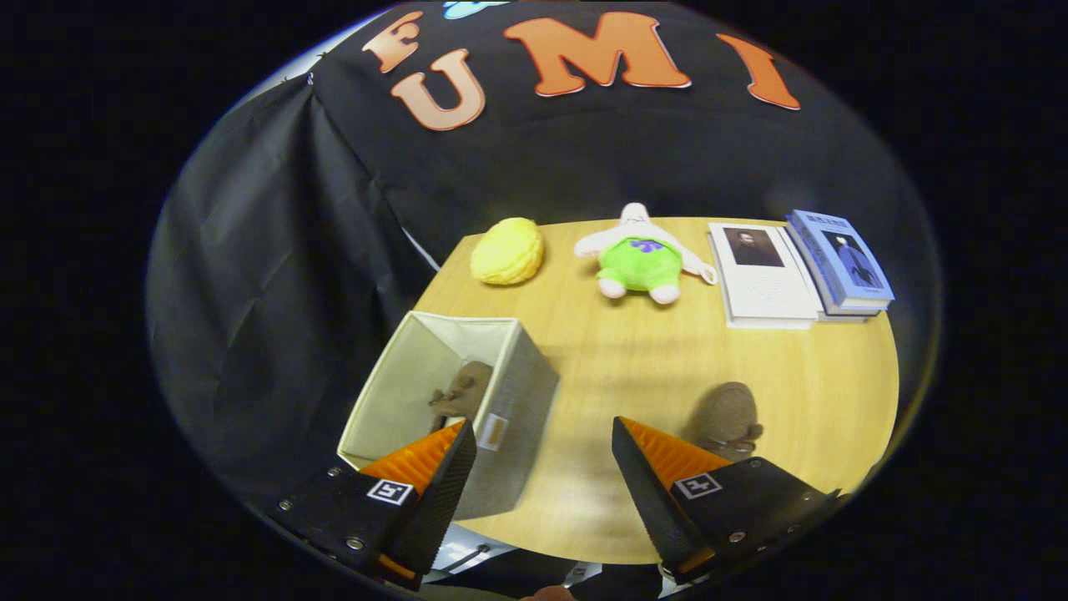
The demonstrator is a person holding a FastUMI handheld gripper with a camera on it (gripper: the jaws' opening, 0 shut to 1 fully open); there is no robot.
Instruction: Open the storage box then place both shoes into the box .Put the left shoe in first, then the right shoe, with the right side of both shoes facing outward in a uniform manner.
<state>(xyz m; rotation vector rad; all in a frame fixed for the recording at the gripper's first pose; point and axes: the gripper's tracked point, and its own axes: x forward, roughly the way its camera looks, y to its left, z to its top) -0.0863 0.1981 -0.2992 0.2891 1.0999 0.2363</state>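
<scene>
We hold the hand-held gripper (542, 451) released and empty above the table (801, 376). One brown shoe (461, 392) already sits in the open storage box (517, 392); the second shoe (727, 419) lies beside our right finger. We should approach it squarely.

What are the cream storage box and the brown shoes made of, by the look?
Cream open-topped storage box: likely fabric over stiff panels; matte woven-looking walls, crisp folded edges. Brown shoe inside the box and brown shoe on the wooden table: soft, matte, suede-like or fuzzy; too blurred to settle. The open gripper hangs above the table, holding nothing.
</scene>
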